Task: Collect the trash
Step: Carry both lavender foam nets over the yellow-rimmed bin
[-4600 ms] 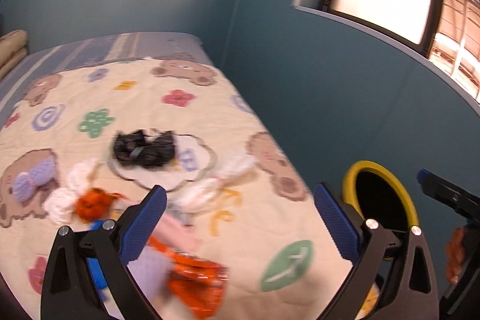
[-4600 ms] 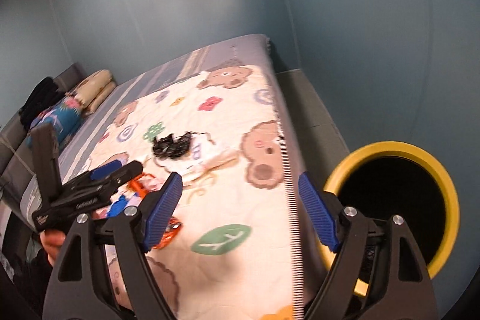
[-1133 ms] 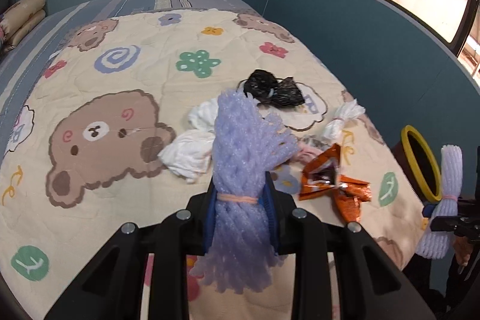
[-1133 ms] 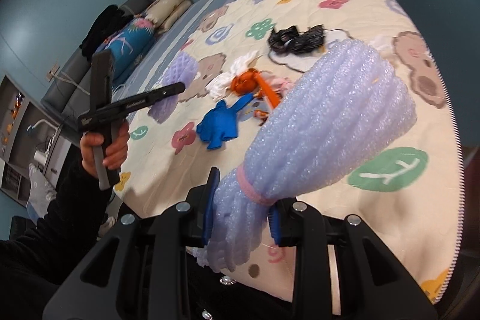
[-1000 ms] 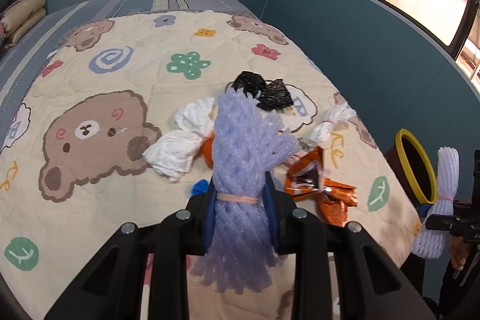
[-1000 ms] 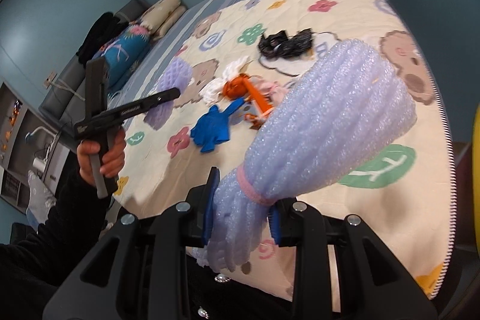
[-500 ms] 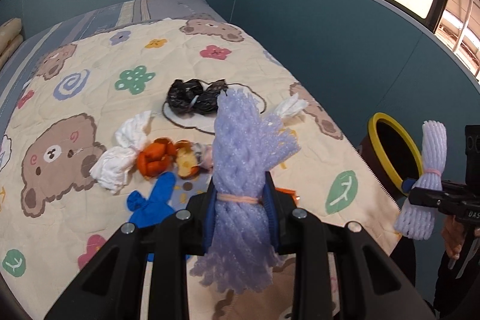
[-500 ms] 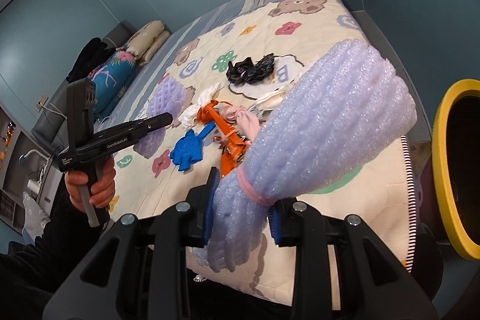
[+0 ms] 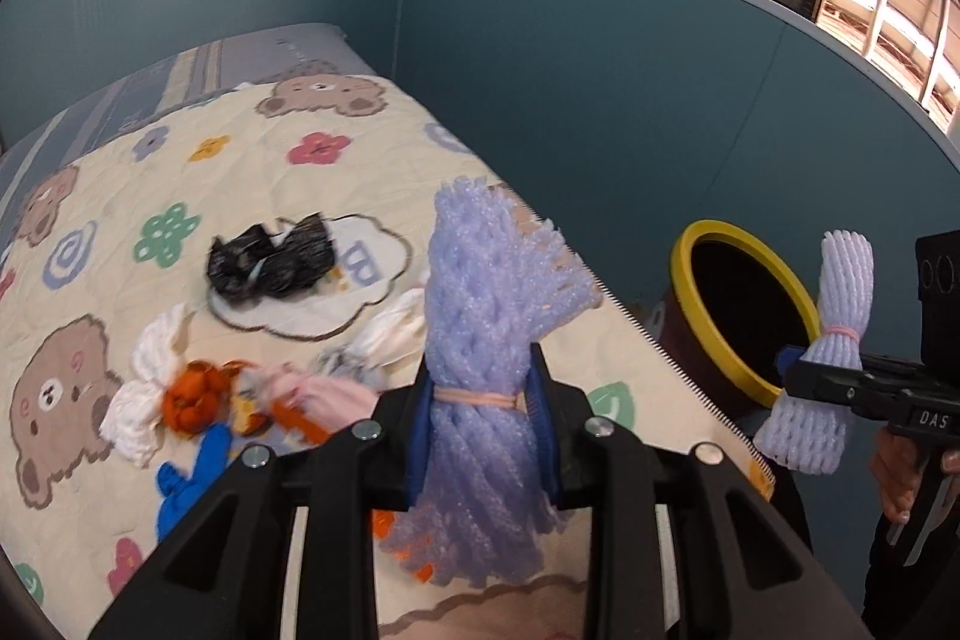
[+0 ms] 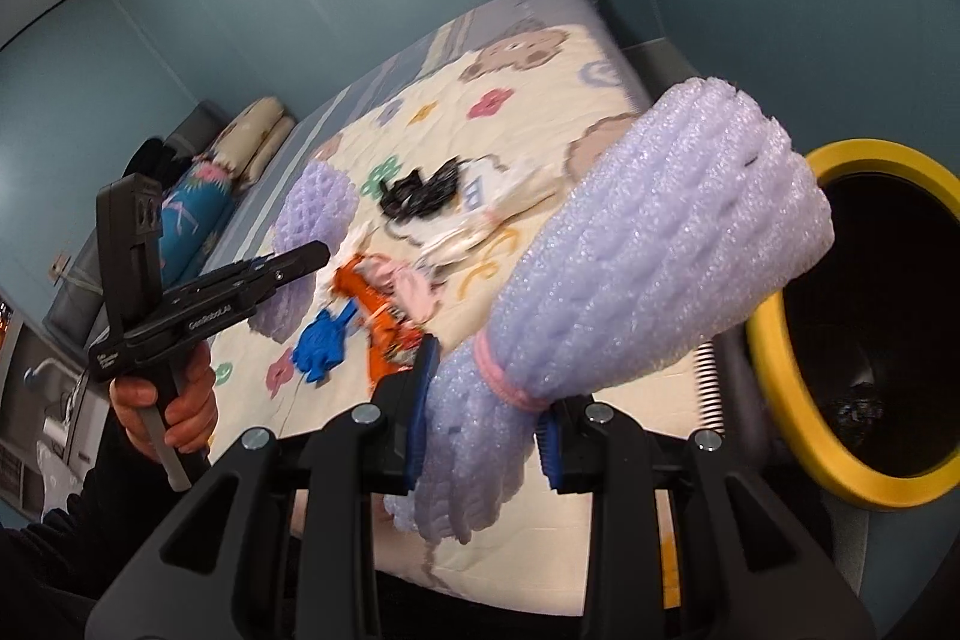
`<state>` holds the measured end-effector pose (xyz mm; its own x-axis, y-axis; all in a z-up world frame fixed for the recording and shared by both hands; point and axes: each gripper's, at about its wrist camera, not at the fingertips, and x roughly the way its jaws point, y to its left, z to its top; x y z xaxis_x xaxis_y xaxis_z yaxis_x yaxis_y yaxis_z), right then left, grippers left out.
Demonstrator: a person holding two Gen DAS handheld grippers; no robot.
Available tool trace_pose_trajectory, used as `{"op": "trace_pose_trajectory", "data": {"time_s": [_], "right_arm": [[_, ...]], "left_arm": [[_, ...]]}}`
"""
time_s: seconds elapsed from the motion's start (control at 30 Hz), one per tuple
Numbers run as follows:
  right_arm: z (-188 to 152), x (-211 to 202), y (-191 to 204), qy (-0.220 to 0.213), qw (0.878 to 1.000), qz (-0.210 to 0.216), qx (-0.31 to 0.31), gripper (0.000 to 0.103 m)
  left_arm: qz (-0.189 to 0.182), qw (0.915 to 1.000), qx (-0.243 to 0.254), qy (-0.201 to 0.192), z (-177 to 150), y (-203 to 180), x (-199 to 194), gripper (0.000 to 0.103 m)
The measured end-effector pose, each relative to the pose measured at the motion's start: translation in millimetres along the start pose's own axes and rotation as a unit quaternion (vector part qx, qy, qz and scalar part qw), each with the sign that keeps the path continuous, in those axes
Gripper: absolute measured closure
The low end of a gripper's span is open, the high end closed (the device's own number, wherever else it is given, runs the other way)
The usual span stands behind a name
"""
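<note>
Knobbly lilac foam netting [image 9: 480,316] – quilted matt cloth bedspread [image 9: 180,172] – crinkly glossy black wrapper [image 9: 270,259]

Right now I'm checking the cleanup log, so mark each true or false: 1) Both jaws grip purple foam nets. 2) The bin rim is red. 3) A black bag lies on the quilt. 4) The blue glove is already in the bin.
1) True: the left gripper is shut on one foam net and the right gripper on the other foam net.
2) False: the bin has a yellow rim.
3) True: the black bag lies on the quilt.
4) False: the blue glove lies on the quilt.
</note>
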<state>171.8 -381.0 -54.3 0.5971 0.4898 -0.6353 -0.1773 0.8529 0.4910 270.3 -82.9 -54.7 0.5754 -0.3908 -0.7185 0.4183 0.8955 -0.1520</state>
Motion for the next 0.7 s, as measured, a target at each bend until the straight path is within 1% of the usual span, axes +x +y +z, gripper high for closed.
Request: {"op": "trace_pose_trajectory", "data": {"time_s": [0.13,0.23,0.33,0.7], "right_arm": [[6,-14,-23,-0.015,1.000,-0.018,0.015,0.075],[11,-26,-40,-0.031,0.999,-0.036,0.025,0.075],[13,-36,-53,-0.046,0.997,-0.049,0.034,0.075],[23,-61,-100,-0.078,0.990,-0.097,0.065,0.075]], "left_arm": [[-0.017,0.9997,0.017,0.008,10,-27,18,0.076],[-0.027,0.9992,0.028,0.007,18,-45,29,0.076],[-0.047,0.9984,0.029,0.009,25,-62,43,0.076],[-0.088,0.9956,0.034,0.008,39,-112,82,0.076]]}}
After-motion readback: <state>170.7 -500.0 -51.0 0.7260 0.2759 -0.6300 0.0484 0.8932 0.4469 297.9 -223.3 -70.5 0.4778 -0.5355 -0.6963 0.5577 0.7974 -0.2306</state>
